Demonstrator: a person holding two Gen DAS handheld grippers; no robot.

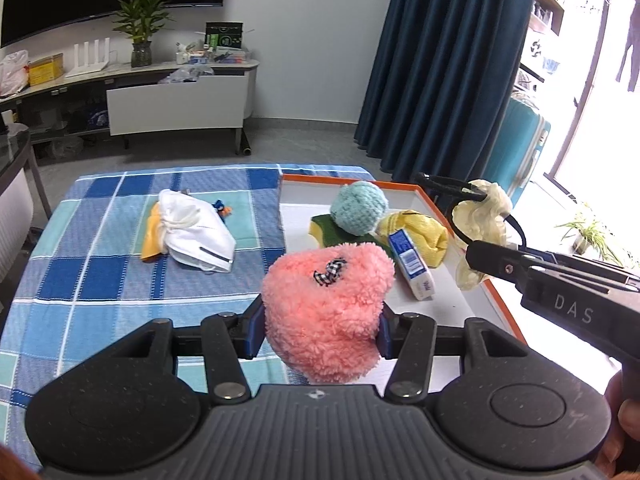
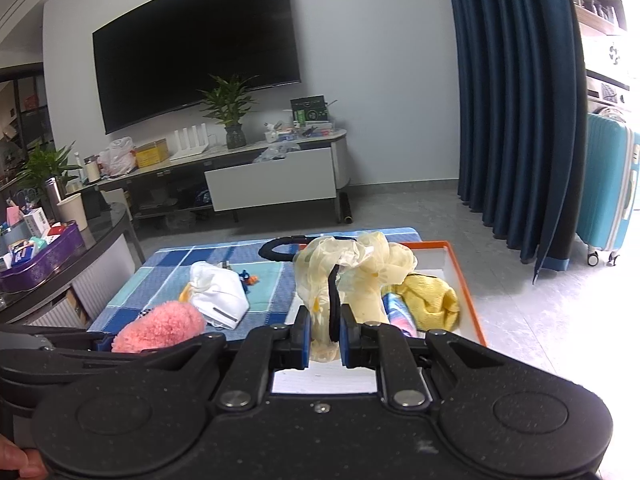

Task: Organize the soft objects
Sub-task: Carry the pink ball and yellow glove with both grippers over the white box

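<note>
A grey-walled room holds a large dark television (image 2: 192,44) above a low media console (image 2: 256,172), with a navy curtain (image 2: 516,100) and a teal suitcase (image 2: 608,184) to the right; on the grey floor stands the bench, covered by a blue checked cloth (image 1: 120,264); an orange-rimmed white tray (image 1: 496,296) sits on its right part, holding a teal knitted ball (image 1: 359,208), a yellow cloth (image 1: 424,228) and a small blue-white pack (image 1: 412,264); a white face mask (image 1: 196,232) lies on the cloth; the left gripper (image 1: 320,330) is clamped on a pink fluffy toy (image 1: 328,300) at the tray's near-left edge; the right gripper (image 2: 325,332) pinches a cream scrunchie headband (image 2: 352,268) above the tray.
</note>
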